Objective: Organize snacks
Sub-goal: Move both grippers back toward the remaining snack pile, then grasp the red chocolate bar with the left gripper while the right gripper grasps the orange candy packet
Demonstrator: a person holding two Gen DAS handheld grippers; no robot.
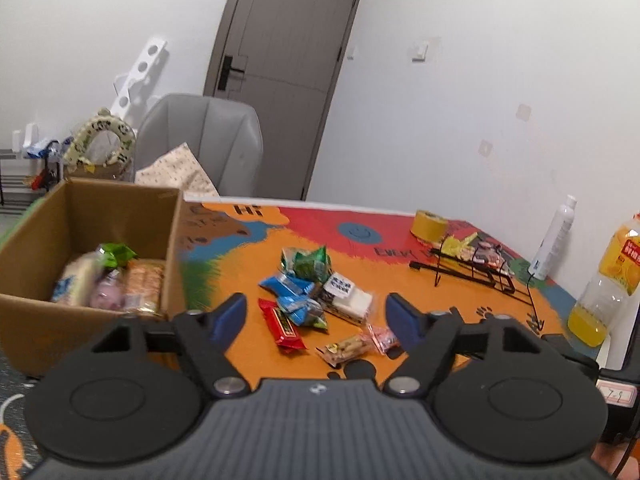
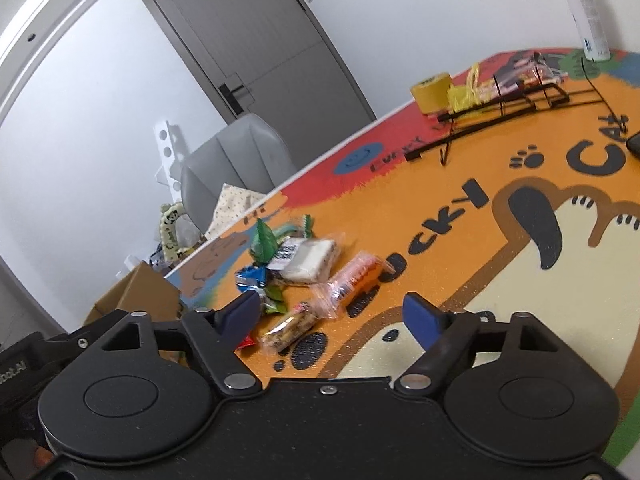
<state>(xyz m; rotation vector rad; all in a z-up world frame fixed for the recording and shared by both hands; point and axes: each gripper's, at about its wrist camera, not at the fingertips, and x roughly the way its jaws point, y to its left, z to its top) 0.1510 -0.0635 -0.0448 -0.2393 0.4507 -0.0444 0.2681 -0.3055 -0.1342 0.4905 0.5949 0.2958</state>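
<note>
Left gripper (image 1: 316, 316) sits nearest the lens, jaws apart, blue pads clear of everything, nothing between them; snacks lie on the mat beyond the tips. Right gripper (image 2: 330, 316) same story: jaws spread, empty, hanging above the near edge of the pile.

Table mat (image 1: 420, 280), orange with red and blue patches, cartoon paw prints and black lettering, covers the tabletop. Cardboard box (image 1: 80, 216) stands open at the mat's left edge, already holding several packets: a pale wrapped one, a green one, a tan biscuit pack. Grey chair (image 1: 200, 136) behind the box, grey door (image 1: 280, 72) further back.

Black wire rack (image 1: 472, 268) lies on the far right of the mat with a few small packets in it; yellow tape roll (image 1: 428, 226) just behind it. Juice bottle (image 1: 604, 280) and white bottle (image 1: 554, 236) stand at the right edge near the wall.

Snack pile (image 1: 316, 300) in the mat's middle, loose and touching: green packet (image 1: 306, 262) at the back, white wrapped cake (image 1: 348, 300) beside it, blue packets (image 1: 292, 286) in front, red bar (image 1: 282, 328) nearest the left pad, nut bar (image 1: 346, 350) and pink packet (image 1: 382, 338) nearest the right pad. In the right wrist view the nut bar (image 2: 288, 326) lies just ahead of the gripper's left pad, pink packet (image 2: 348, 284) past it.
</note>
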